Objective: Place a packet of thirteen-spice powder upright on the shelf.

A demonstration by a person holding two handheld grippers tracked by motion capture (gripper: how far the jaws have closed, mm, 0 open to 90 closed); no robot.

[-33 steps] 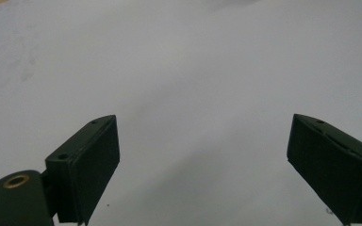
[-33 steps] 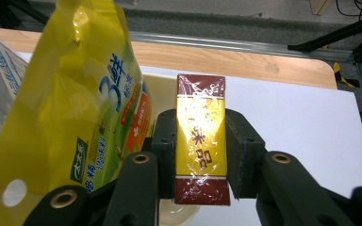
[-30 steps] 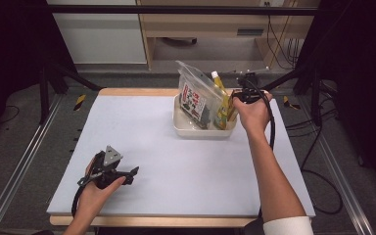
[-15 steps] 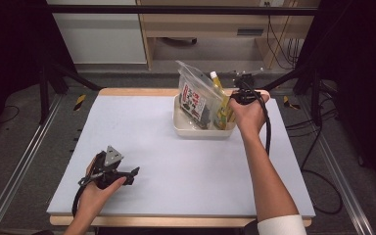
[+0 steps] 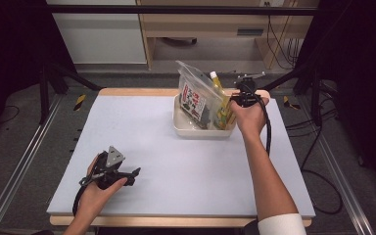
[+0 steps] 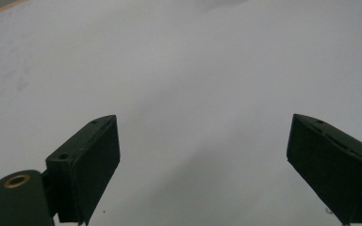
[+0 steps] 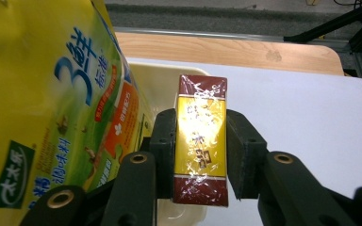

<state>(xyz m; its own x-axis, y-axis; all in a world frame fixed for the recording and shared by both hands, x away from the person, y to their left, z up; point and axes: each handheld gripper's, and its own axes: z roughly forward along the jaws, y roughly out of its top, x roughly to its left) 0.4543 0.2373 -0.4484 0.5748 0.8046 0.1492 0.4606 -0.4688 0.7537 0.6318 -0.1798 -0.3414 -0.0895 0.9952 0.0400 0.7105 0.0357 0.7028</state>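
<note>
A dark red and yellow box [image 7: 201, 101] wrapped in shiny film stands upright between the jaws of my right gripper [image 7: 201, 139], which is shut on its two sides. It hangs at the right end of a cream tub [image 5: 196, 131] at the table's far side. In the tub lean a clear snack pouch [image 5: 195, 97] and a yellow-green bag [image 7: 47, 99], the bag just left of the box. My right gripper [image 5: 232, 104] sits at the tub's right rim. My left gripper [image 5: 127, 175] rests at the front left, open [image 6: 202, 160] over bare table.
The white table top [image 5: 176, 161] has a wooden far edge [image 7: 226, 49]. Metal rails run along both sides of the table, and black cables trail on the floor to the right. A cabinet stands beyond the far edge.
My right hand has edged slightly left toward the tub with the box still in its jaws. The left hand has stayed where it was.
</note>
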